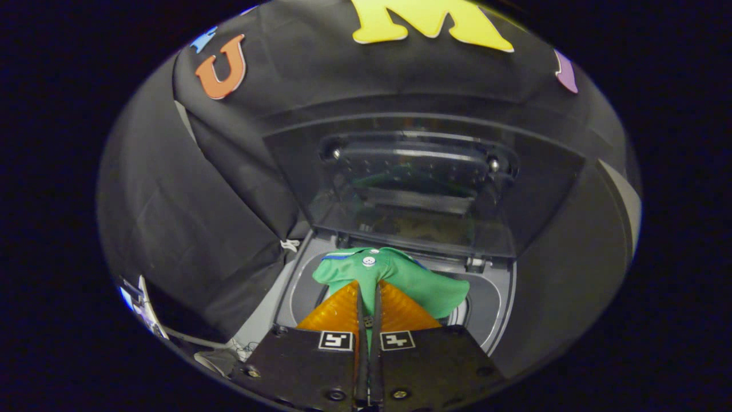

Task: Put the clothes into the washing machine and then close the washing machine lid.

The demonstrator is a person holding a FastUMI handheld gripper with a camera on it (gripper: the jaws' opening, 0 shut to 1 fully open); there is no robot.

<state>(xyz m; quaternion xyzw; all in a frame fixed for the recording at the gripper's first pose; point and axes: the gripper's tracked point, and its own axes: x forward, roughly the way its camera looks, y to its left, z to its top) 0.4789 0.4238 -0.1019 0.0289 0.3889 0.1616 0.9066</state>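
A: Status on the hand-held gripper (369,292)?

B: Its two orange ribbed fingers (337,312) are pressed together, clamped on the soft green fabric garment (400,274). A thin strip of green shows in the slit between them.

A: Garment orientation?

B: It's draped over the fingertips and bunched just ahead of them. Long axis runs crosswise to the fingers, with the wider lobe trailing off to the right. There's blue trim and a small white round button on the top edge. The cloth is limp and smooth.

A: Where relative to the machine?

B: It's over the round opening of the grey top-loading washing machine (492,297), directly beneath and ahead of the fingers. The dark translucent glossy lid (412,189) stands raised beyond the garment, tilted back.
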